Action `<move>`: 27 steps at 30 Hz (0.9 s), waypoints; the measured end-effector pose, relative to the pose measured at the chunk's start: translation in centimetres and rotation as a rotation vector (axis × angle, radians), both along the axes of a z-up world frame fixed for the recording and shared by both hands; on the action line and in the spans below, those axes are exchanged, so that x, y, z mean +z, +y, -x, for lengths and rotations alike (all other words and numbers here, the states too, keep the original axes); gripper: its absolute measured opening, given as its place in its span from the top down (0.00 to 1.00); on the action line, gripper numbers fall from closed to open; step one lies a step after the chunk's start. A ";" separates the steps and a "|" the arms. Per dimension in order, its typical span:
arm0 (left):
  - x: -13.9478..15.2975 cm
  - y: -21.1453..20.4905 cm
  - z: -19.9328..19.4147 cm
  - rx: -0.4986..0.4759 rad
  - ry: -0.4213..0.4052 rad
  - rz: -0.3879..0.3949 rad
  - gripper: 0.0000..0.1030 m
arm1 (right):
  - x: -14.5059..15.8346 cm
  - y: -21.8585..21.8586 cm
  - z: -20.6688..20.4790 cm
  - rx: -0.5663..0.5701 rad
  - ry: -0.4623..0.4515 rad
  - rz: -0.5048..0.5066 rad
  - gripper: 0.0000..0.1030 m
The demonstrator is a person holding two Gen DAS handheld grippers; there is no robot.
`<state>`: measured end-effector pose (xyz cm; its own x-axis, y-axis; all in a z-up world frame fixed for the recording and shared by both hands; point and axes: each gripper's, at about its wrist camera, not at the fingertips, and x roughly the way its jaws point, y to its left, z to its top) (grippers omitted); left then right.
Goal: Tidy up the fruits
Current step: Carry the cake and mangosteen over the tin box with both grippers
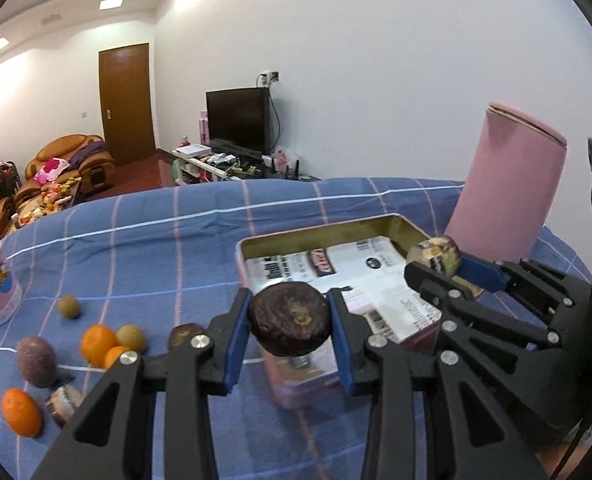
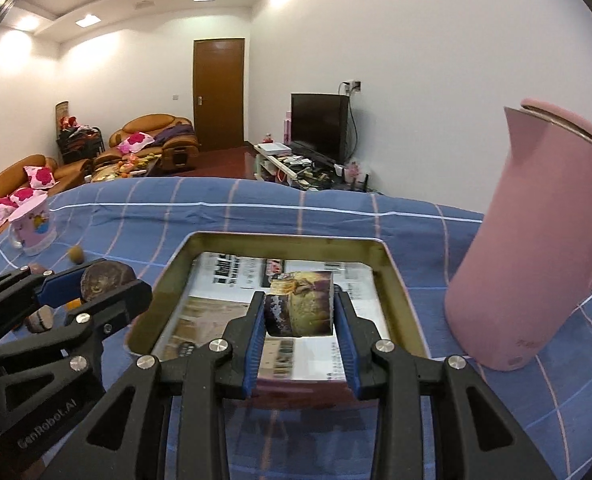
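Blue pads: each claw has blue pads on black fingers, and both claws are squeezed on a fruit.
Left claw [image 1: 289, 322]: its two fingers are clamped on a dark brown round fruit [image 1: 289, 319], held up in the air by the near left corner of the tin.
Right claw [image 2: 299, 308]: its two fingers pinch a brown and yellow patchy fruit [image 2: 299, 305], held over the inside of the tin.
Tin box [image 2: 392, 276]: a flat open tin with a gold inside and pink outer sides; printed paper [image 2: 232, 276] lies flat in the bottom.
Loose fruit: all on the cloth, left of the tin. One orange [image 1: 97, 343] touches a smaller orange [image 1: 114, 356] and a yellow-green round fruit [image 1: 131, 337]. A dull purple fruit [image 1: 36, 361] sits near them. Another orange [image 1: 21, 412] lies closer to the camera, beside a patchy fruit [image 1: 62, 404]. A small greenish fruit [image 1: 69, 306] sits alone farther back.
Cloth [image 1: 156, 240]: blue with pink and white lines, under everything.
Pink kettle [image 2: 536, 248]: tall, standing just right of the tin.
Pink cup [image 2: 32, 224]: at the far left of the cloth, with a cartoon picture on it.
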<state>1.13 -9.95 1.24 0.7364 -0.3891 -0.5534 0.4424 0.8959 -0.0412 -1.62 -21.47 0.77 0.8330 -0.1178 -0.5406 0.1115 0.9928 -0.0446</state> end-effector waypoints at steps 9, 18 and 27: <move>-0.4 -3.3 -1.7 -0.007 0.028 -0.016 0.62 | 0.1 -2.7 -0.1 -0.045 -0.001 -0.005 0.65; -1.2 -4.3 -2.5 0.000 0.053 -0.030 0.62 | -0.5 -4.6 -1.1 -0.069 0.028 -0.044 0.65; -1.0 -5.7 -3.4 0.012 0.067 -0.032 0.62 | -0.6 -4.8 -1.4 -0.082 0.025 -0.041 0.65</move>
